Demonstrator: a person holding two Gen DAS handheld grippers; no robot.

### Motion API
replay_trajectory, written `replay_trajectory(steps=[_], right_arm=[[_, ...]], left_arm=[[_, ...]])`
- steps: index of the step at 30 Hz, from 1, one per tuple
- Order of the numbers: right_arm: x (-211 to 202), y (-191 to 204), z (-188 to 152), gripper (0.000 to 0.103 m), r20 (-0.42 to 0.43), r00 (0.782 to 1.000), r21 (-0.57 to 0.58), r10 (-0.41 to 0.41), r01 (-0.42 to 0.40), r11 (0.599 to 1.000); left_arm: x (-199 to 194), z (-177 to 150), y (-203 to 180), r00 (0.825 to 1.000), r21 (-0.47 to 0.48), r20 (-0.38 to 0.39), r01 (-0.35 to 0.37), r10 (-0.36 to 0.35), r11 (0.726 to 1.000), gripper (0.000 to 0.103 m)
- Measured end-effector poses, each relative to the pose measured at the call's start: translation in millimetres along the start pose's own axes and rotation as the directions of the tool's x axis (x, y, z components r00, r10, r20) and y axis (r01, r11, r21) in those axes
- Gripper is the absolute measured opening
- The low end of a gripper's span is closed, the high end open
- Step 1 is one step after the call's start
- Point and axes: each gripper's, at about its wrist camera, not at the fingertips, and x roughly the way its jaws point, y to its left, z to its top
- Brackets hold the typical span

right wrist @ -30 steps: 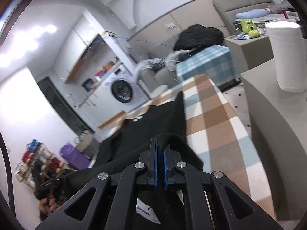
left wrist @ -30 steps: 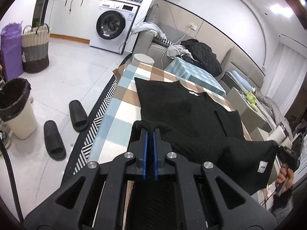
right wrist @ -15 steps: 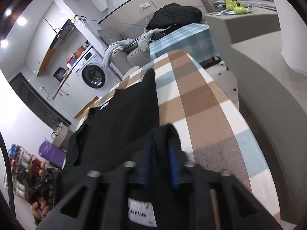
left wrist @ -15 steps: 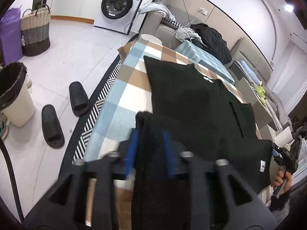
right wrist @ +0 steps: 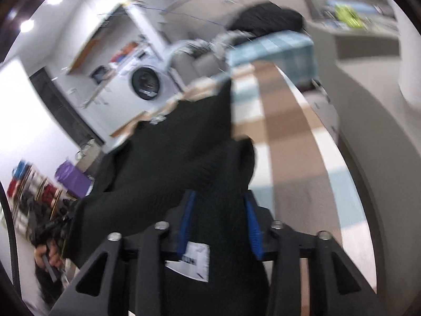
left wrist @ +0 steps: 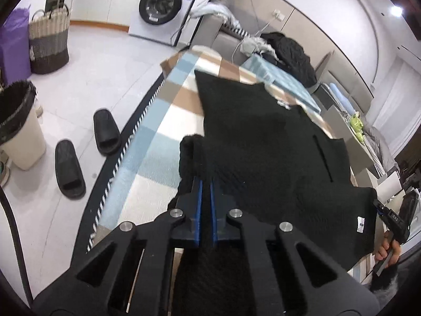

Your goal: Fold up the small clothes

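White tiled floor [left wrist: 100, 79] surrounds a long surface [left wrist: 158, 131] draped in a cloth checked in blue, tan and white. Behind it stands a white washing machine [left wrist: 163, 5]; a sofa [left wrist: 226, 34] against the wall carries a heap of dark and pale clothing.

Containers: a woven basket [left wrist: 48, 39] with two handles stands on the floor at the left, its contents hidden by its wall; beside it is a purple bag [left wrist: 13, 44]. Nearer the camera, a cream bin [left wrist: 18, 129] is lined with a black bag, and its inside cannot be seen. Two black slippers [left wrist: 86, 152] lie on the floor between the bin and the striped edge of a rug [left wrist: 126, 158].

Task item: a black knitted garment [left wrist: 263, 144] lies spread along the surface, its near edge lifted off the cloth, with a white label [left wrist: 361, 222] near its right corner.

Left claw [left wrist: 206, 184]: clenched on a bunched fold at the garment's left near corner, blue pads pressed close together around the fabric.

Right claw [right wrist: 218, 210]: blurred by motion; jaws closing, blue pads standing apart with a thick fold of the garment between them, and a white tag [right wrist: 194, 260] showing just below. In the left wrist view a hand [left wrist: 389, 247] grips this tool's handle at the garment's right corner
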Motion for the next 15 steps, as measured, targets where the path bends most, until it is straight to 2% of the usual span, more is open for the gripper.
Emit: replay_trajectory(steps=[2,4,5,8,10,11,13,14,15], right_arm=[[-6.1,5.1,3.2,0.006,0.035,0.999,-0.027,0.015,-0.014,1.0],[-15.6,1.7,7.6,0.005,0.111,0.993,0.003,0.044,-0.045,0.999],[-17.2,-1.8,10.2,0.005,0.123,0.992,0.03,0.031,-0.035,0.999],[-11.7,-17.4,12.6,0.005,0.116,0.993,0.141,0.005,-0.021,0.99],[0.2,-23.6,9.7,0.005,0.053,0.996,0.168,-0.069,0.059,0.984],[5.5,-25.4,7.8,0.005,0.024,0.998,0.17,-0.064,0.059,0.984],[9.5,-29.0,4.7,0.007,-0.019,0.999,0.185,-0.039,0.042,0.982],[8.2,-30.1,2.7,0.013,-0.024,1.0,0.192,-0.019,0.024,0.981],[6.5,-31.3,0.9,0.025,-0.03,1.0,0.197,0.01,-0.004,0.98]], left_arm=[[-6.6,5.0,-1.3,1.0,0.004,0.025,0.005,-0.005,1.0,0.003],[-9.6,9.3,-1.2,0.999,0.006,0.036,0.006,-0.006,1.0,0.003],[-9.1,11.8,-1.3,0.999,0.012,0.042,-0.004,0.003,1.0,0.003],[2.3,15.4,4.6,0.999,-0.004,0.028,-0.042,0.042,0.999,0.003],[14.6,13.9,10.1,0.999,-0.028,-0.004,-0.046,0.046,0.999,0.003],[19.4,11.8,13.6,0.999,-0.048,-0.022,-0.04,0.039,0.998,0.003],[21.8,9.4,16.9,0.998,-0.072,-0.048,-0.034,0.03,0.997,0.006],[22.4,7.7,17.5,0.998,-0.072,-0.059,-0.033,0.029,0.997,0.014],[21.6,6.5,17.4,0.997,-0.069,-0.067,-0.035,0.03,0.997,0.018]])
